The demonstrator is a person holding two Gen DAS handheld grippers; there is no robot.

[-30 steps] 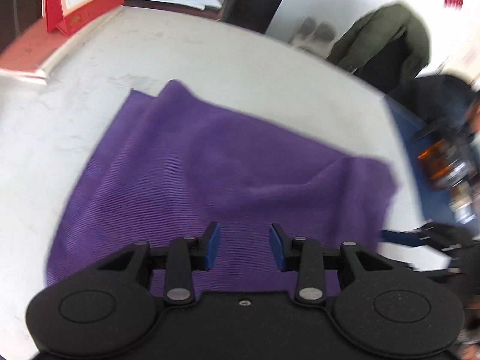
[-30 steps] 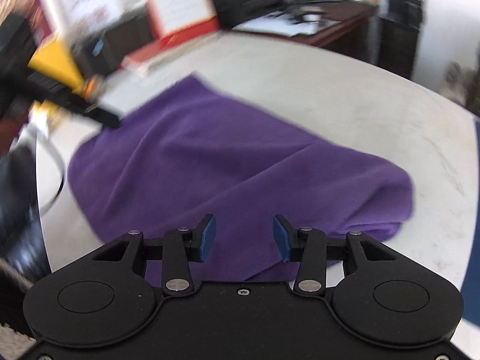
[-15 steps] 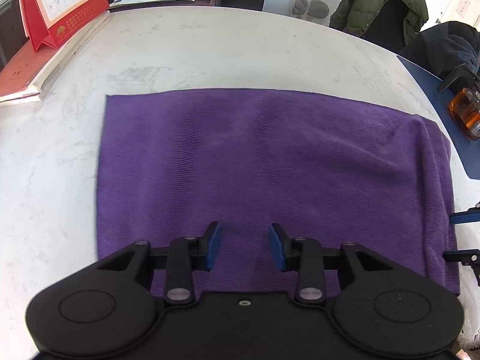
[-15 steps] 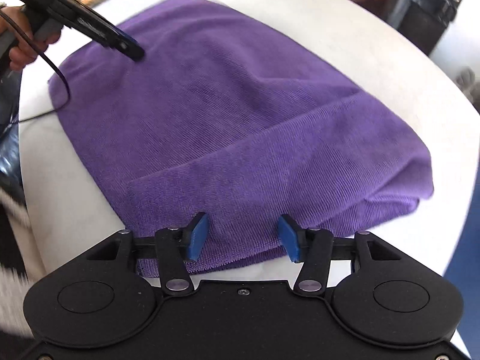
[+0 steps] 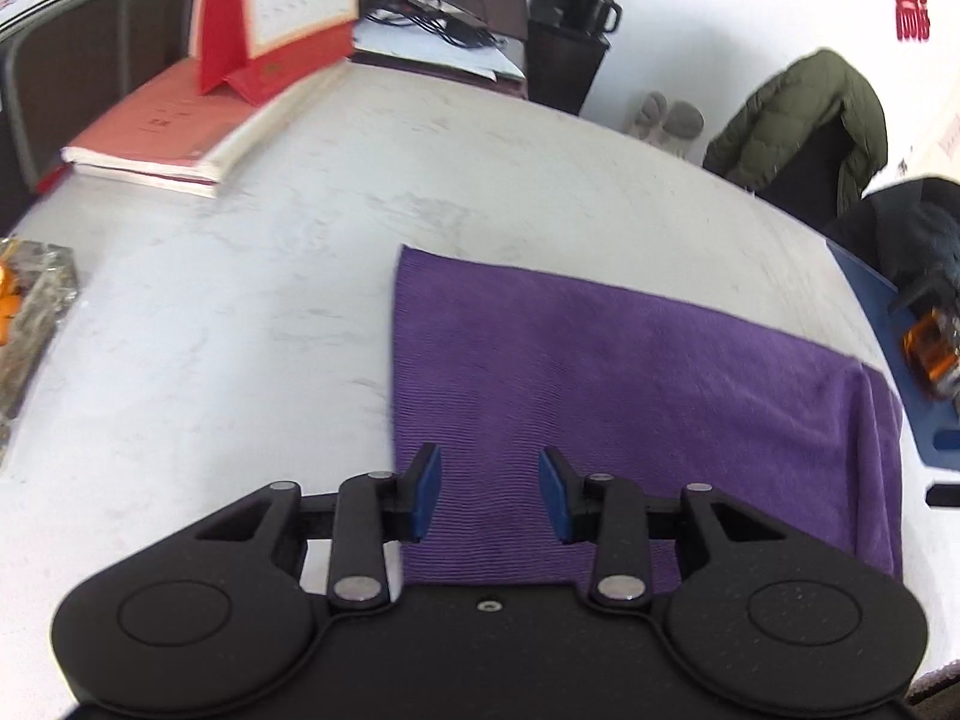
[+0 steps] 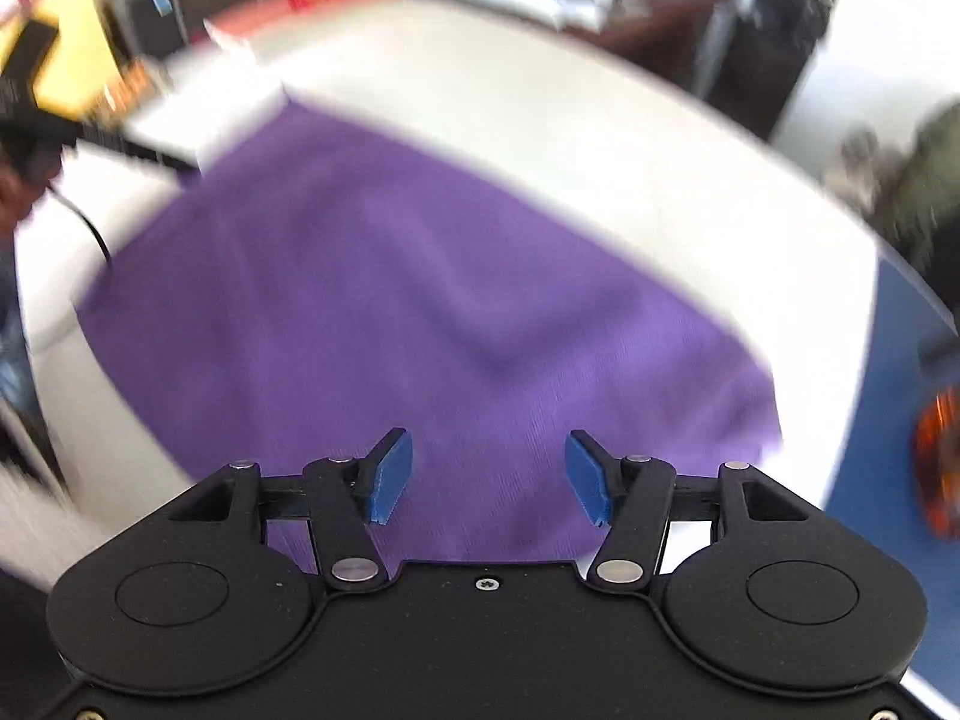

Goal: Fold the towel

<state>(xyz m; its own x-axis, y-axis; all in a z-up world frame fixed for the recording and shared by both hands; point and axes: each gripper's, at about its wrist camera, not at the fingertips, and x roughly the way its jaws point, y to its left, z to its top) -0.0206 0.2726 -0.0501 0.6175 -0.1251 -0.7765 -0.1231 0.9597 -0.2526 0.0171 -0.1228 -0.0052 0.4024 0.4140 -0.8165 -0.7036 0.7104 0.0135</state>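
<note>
A purple towel [image 5: 630, 372] lies folded flat on the white table [image 5: 240, 300]; its left edge runs just under my left gripper [image 5: 489, 495]. That gripper hovers above the towel's near left part, open, nothing between its blue pads. In the blurred right wrist view the same purple towel [image 6: 420, 300] spreads ahead of my right gripper [image 6: 489, 477], whose jaws are opening above the cloth with nothing between them. The left gripper's fingers [image 6: 150, 153] show at the towel's far left corner there, held by a hand.
A red desk calendar [image 5: 273, 12] stands on a stack of books [image 5: 180, 132] at the table's far left. A wrapped packet [image 5: 30, 312] lies at the left edge. A blue tray with an orange bottle [image 5: 930, 348] sits to the right. A green coat hangs beyond.
The towel went from rumpled to lying flat. My left gripper slid left to the towel's left edge. My right gripper rose off the towel's near edge and its jaws widened.
</note>
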